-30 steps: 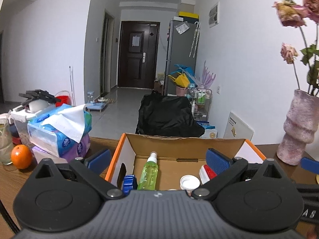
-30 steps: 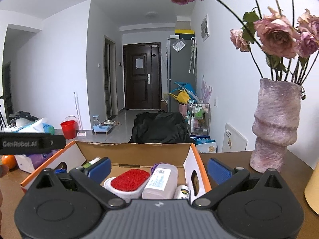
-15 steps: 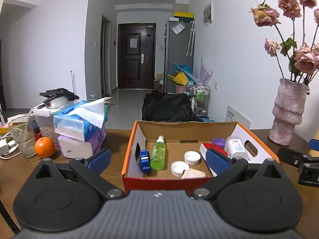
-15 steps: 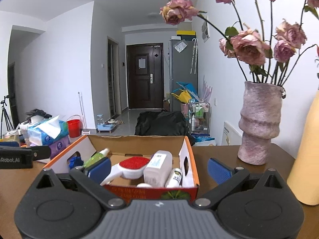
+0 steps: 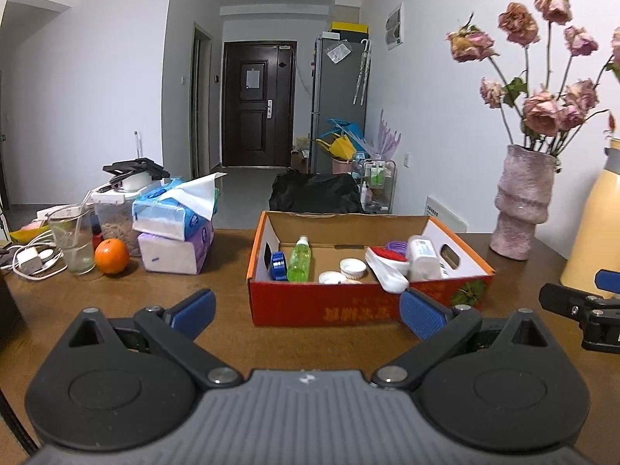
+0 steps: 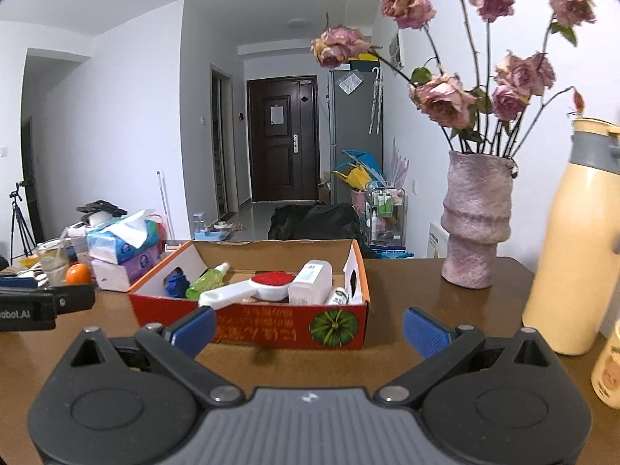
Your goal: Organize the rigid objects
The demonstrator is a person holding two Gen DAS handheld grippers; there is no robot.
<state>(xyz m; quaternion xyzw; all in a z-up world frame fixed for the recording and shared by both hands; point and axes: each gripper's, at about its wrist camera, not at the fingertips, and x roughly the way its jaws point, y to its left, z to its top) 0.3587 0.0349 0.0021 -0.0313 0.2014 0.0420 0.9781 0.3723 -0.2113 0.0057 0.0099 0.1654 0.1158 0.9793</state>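
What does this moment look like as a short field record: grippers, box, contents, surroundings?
left gripper: open, empty, short of the box
right gripper: open, empty, short of the box
box: open-topped, red front, on the wooden table
box contents: green bottle, blue item, two white lids, red-topped white brush, white bottle
left of box: tissue packs, orange, glass
right of box: vase of dried roses, cream flask

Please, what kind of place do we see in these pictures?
Most likely a lived-in apartment, at a wooden table. A hallway leads to a dark entrance door beside a grey fridge, and a vase of dried roses and tissue packs stand on the table.
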